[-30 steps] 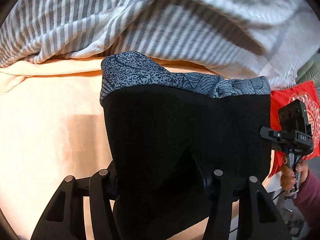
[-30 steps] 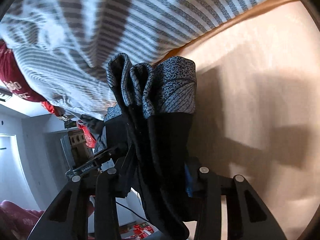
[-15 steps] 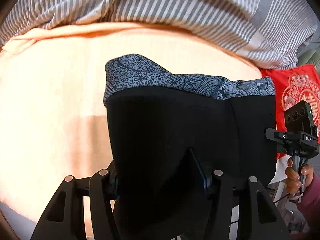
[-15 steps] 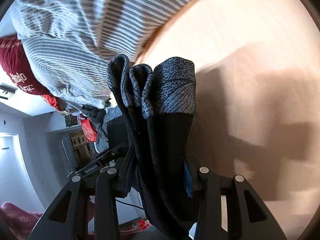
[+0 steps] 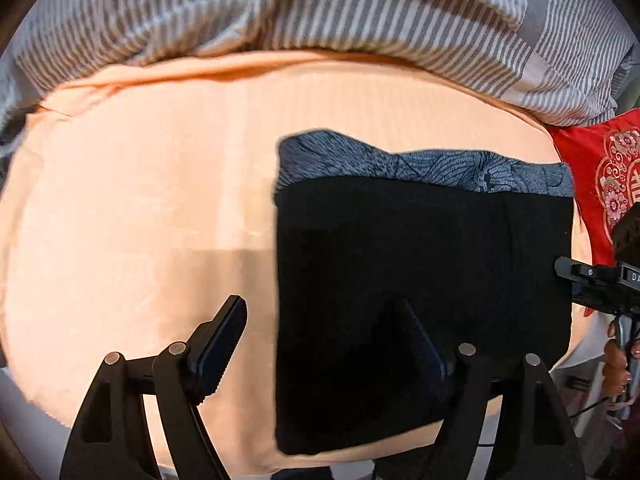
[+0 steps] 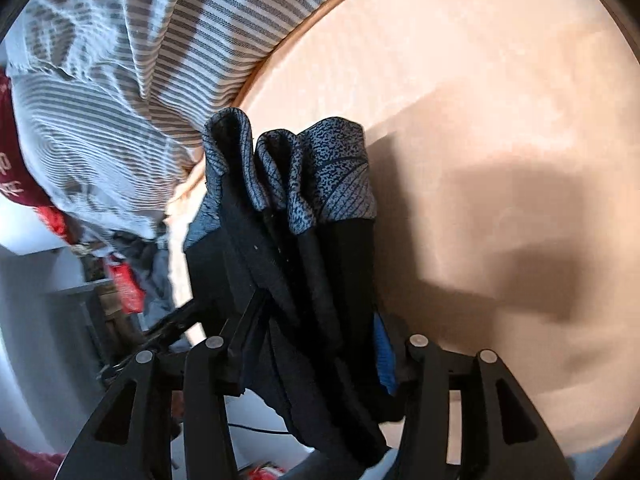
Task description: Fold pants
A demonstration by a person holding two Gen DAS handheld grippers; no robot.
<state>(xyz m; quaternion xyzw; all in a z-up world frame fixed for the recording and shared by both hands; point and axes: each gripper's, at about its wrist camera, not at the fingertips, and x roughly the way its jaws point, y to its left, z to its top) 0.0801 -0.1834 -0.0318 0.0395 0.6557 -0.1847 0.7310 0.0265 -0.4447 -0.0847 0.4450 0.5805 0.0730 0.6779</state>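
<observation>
The black pants, folded, with a grey patterned waistband, lie flat on the peach sheet. My left gripper stands over their near left part and its jaws are opening. Its left finger is off the cloth and the right finger rests dark against it. In the right wrist view the pants stand bunched between my right gripper. Its jaws are opening too, with the cloth still touching both pads. That right gripper shows at the pants' right edge, held by a hand.
A grey striped duvet is heaped along the far side of the bed. A red embroidered cushion lies at the right. The bed's edge runs just below the pants, and beyond it are the floor and a cluttered shelf.
The left jaws have spread and the left finger has come off the pants, which now sit right of centre, lying on the sheet. The striped duvet has receded in both views. The right jaws widened slightly.
</observation>
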